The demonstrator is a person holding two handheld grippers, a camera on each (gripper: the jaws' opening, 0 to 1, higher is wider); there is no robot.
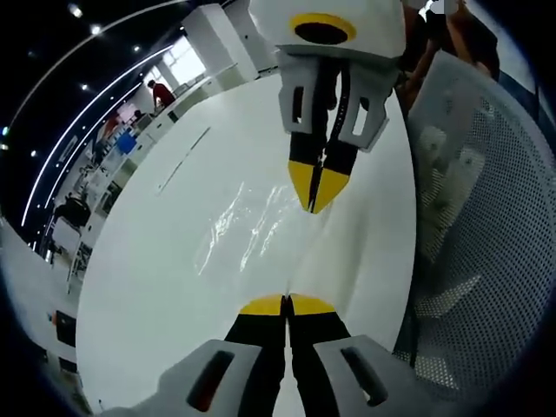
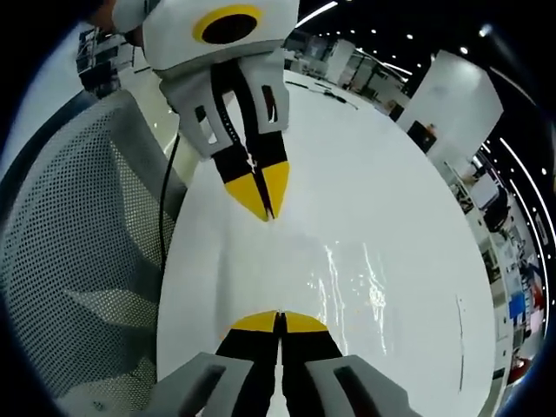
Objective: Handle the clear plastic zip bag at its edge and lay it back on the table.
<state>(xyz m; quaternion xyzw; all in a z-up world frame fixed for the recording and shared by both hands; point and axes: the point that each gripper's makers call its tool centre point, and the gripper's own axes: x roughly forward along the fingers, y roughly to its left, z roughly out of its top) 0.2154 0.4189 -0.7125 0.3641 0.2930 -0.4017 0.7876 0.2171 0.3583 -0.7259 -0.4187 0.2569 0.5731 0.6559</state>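
A clear plastic zip bag hangs just above the white table, showing mainly as glare and creases. One edge of it runs taut between the two grippers, which face each other tip to tip. In the left gripper view my left gripper is shut on the bag's near end, and my right gripper comes down from the top, shut on the far end. In the right gripper view my right gripper pinches the bag at the bottom, opposite the left gripper.
A grey mesh chair stands close beside the table edge, with a dark cable hanging by it. A thin dark strip lies farther out on the table. People and desks are far in the background.
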